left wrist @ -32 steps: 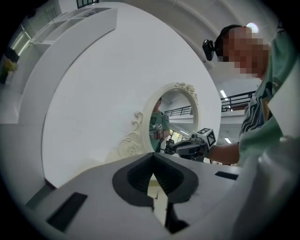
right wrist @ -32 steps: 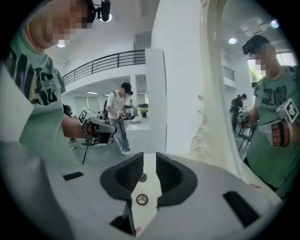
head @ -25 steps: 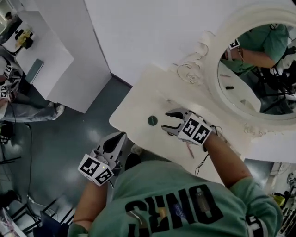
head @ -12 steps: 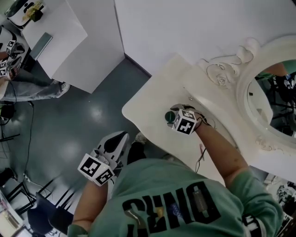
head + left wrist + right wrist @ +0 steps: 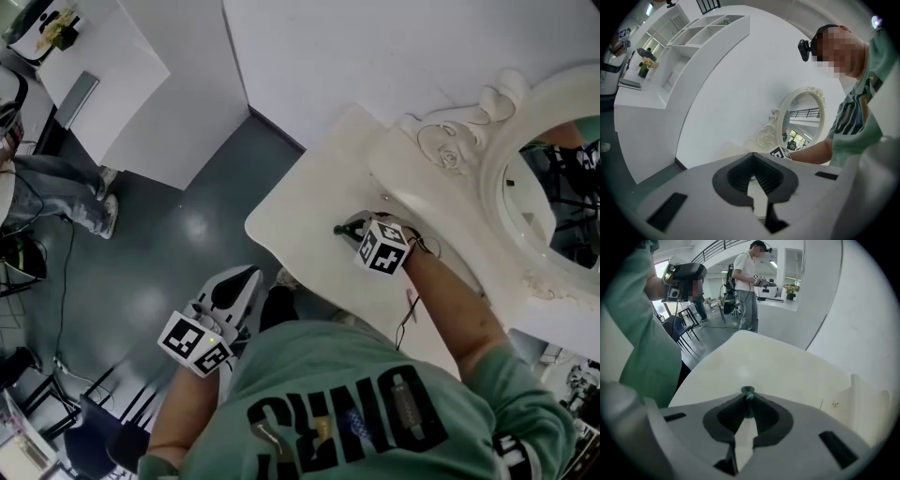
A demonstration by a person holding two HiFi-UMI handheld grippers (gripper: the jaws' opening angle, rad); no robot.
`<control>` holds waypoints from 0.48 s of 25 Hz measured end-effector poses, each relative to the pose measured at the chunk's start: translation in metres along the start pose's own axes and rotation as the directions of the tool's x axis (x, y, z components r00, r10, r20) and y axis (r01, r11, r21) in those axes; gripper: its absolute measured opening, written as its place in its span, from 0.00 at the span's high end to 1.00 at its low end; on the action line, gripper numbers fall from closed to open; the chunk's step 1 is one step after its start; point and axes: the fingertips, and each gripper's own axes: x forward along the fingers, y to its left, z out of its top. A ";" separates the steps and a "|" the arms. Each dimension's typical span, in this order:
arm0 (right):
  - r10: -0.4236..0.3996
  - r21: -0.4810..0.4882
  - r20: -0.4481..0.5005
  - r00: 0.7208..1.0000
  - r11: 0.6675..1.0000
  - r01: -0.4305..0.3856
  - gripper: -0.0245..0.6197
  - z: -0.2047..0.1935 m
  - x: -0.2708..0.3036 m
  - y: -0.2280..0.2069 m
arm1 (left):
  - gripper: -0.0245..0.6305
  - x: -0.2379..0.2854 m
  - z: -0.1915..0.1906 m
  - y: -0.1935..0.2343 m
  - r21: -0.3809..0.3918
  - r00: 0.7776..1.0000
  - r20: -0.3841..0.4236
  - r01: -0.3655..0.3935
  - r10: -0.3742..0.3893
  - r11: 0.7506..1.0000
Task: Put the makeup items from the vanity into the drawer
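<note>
the green makeup pot is now sitting pinched between the fingers of the right gripper, low on the counter. a second ago it was lying free. those fingers have just been closing on it, so the grasp is looking made and the lift is probably coming next. the left gripper is hanging beside the counter, fingers together, empty. i am counting one pot, one mirror, two grippers, no drawer showing.

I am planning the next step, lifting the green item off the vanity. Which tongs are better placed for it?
Right. Its tongs have just closed on the green item on the vanity; the left tongs hang shut and empty, beyond the vanity's edge.
</note>
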 end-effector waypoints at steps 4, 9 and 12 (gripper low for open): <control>-0.028 0.036 0.050 0.998 0.999 0.026 0.91 0.004 -0.020 0.001 | 0.95 0.006 0.004 -0.011 0.019 1.000 -0.005 0.027 -0.027 0.999; -0.097 0.103 0.142 0.985 0.991 0.083 0.91 0.004 -0.073 0.004 | 0.95 0.025 0.016 -0.039 0.060 0.996 -0.008 0.093 -0.092 0.994; -0.173 0.168 0.194 0.966 0.976 0.141 0.91 -0.008 -0.120 0.006 | 0.95 0.046 0.022 -0.068 0.097 0.986 -0.023 0.165 -0.164 0.982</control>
